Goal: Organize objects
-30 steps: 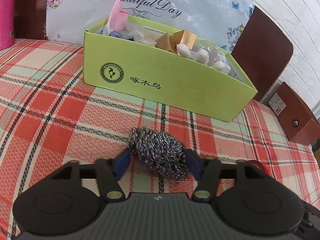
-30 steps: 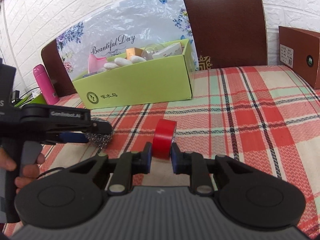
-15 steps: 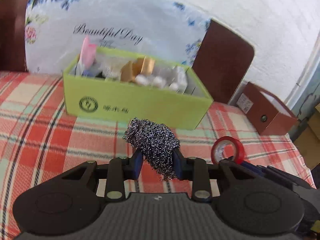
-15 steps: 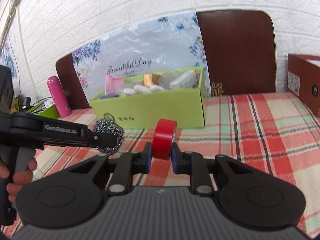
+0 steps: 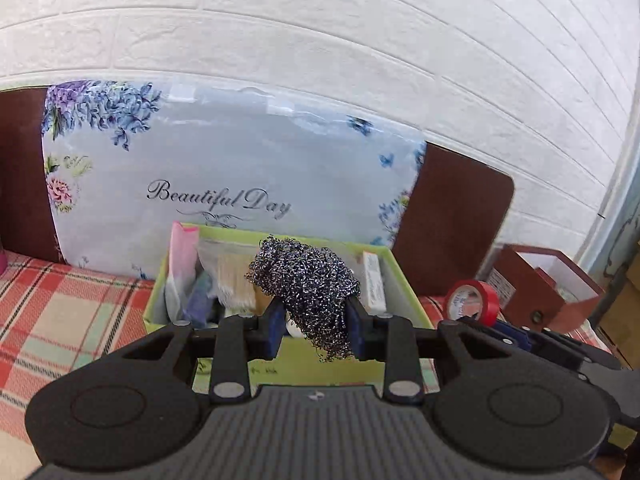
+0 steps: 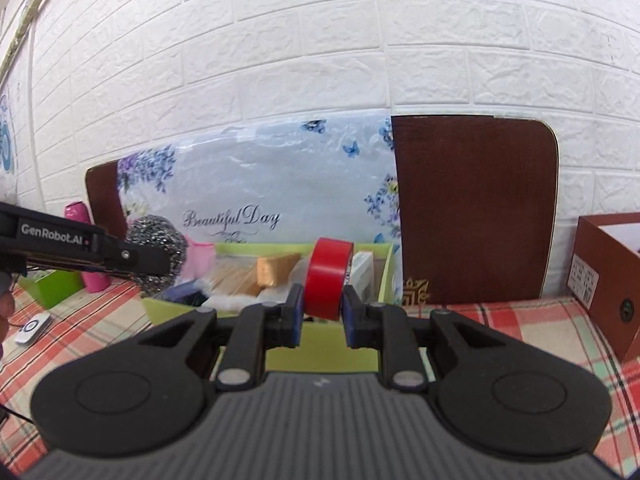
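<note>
Two hand-held grippers were raised side by side in front of an open green box (image 5: 372,372) that stood on a worktop (image 5: 60,320) covered with a red plaid cloth. The left gripper (image 5: 316,330) had its fingers closed on a ball of steel wool (image 5: 306,280), which bulged up and forward between them and hid part of the box beyond. The right gripper (image 6: 320,314) had its fingers pressed against the two flat sides of a roll of red tape (image 6: 327,278), held upright on its edge.

Ahead of both pairs of fingers, the box was already crowded: something pink (image 5: 182,252) stood at its left end, clear packets and a tan block (image 6: 276,269) lay in the middle, and a small white carton (image 5: 374,280) leaned at the right end. Behind it a flowered board (image 5: 224,168) rested against a white brick wall.

The task looked well along, since most items were in the box. Both held items seemed to hang near its front wall, not yet inside. Lowering and releasing them appeared to be what remained.
</note>
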`<state>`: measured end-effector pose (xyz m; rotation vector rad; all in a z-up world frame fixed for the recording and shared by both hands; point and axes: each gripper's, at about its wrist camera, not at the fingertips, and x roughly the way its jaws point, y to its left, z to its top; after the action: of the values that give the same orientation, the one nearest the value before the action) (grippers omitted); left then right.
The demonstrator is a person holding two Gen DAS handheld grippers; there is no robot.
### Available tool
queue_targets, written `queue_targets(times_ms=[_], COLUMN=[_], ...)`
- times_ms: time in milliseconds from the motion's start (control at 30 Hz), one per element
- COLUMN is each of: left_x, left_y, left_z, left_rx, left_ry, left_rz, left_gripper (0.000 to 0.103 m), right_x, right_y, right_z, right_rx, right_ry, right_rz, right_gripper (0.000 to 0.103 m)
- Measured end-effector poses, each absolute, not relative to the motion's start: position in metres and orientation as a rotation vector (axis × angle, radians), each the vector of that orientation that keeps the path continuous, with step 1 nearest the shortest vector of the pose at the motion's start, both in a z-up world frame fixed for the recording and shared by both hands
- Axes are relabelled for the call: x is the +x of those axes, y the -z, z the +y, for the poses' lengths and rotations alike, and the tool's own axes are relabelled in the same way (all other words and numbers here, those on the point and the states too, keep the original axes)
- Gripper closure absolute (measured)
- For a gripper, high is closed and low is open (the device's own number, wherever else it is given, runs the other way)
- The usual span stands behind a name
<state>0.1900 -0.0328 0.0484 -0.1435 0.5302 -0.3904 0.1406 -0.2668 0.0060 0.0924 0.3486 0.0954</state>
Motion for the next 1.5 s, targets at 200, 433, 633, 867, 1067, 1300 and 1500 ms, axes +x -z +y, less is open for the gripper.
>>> queue_targets(times_ms=[200,433,633,867,1067,1300,1500], left_x=[0.230,0.239,0.218,0.188,0.149,0.102,0.072], left_y=[-0.040,-0.014,0.001,-0.003,-0.012,-0.008,0.004], left_z=[-0.032,-0.029,-0.017,-0.017,-0.028,-0.036,-0.037], left_rx=[-0.148,-0.114,-0.171,-0.131,-0.020,0.018,0.041], left_ry=[0.356,0.249,0.234,0.180,0.088,0.065,0.044], left_rz=[0.548,0.531,0.536,0.576,0.604,0.621,0.651], left_gripper=[0.067,0.009,0.009,0.009,0.009,0.009,0.009], right_x=[0.181,0.181,0.160,0.144,0.115,0.073,0.042], right_y=[0.005,0.036,0.061,0.063,0.047,0.040,0.045], right_z=[-0.266,-0.260,-0.261,-0.255,-0.248,-0.234,-0.226], right_rx=[0.065,-0.047,0.005,0.008,0.018,0.009,0.013], right_ry=[-0.060,-0.010,0.014,-0.008,-0.008,-0.021,-0.023], right_rz=[0.358,0.312,0.384,0.498,0.525,0.536,0.554], right_gripper=[0.084,0.014,0.000,0.000,0.000,0.000,0.000])
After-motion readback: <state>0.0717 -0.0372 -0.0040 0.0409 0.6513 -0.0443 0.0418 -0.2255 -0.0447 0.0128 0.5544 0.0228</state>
